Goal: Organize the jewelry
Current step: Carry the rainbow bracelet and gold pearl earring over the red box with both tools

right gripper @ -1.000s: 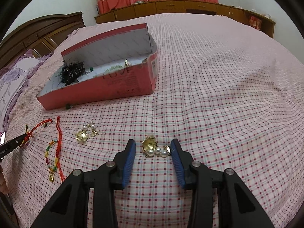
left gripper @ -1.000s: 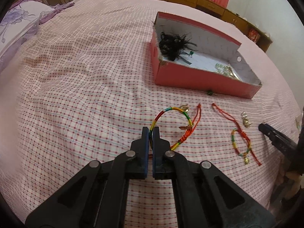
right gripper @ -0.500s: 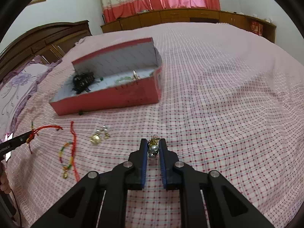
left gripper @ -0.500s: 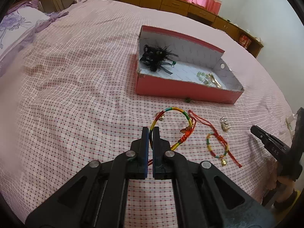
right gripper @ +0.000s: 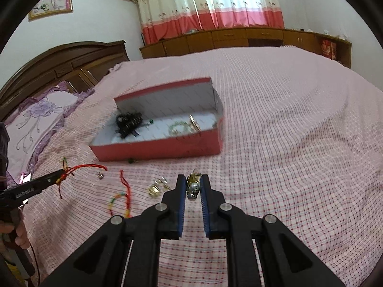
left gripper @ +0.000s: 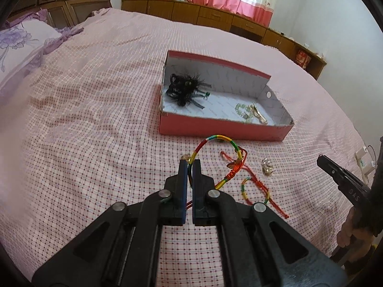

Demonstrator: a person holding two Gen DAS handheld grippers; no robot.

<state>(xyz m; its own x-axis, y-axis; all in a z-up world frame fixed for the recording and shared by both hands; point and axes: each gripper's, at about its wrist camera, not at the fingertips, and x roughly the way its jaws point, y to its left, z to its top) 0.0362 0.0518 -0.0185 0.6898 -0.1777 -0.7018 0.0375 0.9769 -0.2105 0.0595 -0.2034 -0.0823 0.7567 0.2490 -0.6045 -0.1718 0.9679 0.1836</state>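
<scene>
My left gripper [left gripper: 190, 163] is shut on a multicoloured woven bracelet [left gripper: 216, 139] and holds it above the bed, in front of the red box [left gripper: 222, 127]. My right gripper [right gripper: 193, 179] is shut on a gold and pearl earring [right gripper: 193, 186], lifted above the bedspread in front of the red box [right gripper: 162, 147]. The box holds a black feathery hairpiece [left gripper: 184, 88] and a pale bead piece with a gold clip [left gripper: 250, 112]. On the bed lie a small coloured bracelet with red cord [left gripper: 253, 189] and another gold earring [left gripper: 267, 169].
The pink checked bedspread [left gripper: 95, 119] covers the whole bed. A purple pillow [left gripper: 16, 43] and wooden headboard [right gripper: 59, 62] are at the left. Low wooden cabinets [right gripper: 239, 38] and curtains stand behind. A small dark bead [right gripper: 130, 160] lies by the box front.
Both grippers have risen from the bed with their pieces and tilted up toward the box. The right gripper closed on the earring a second ago.
</scene>
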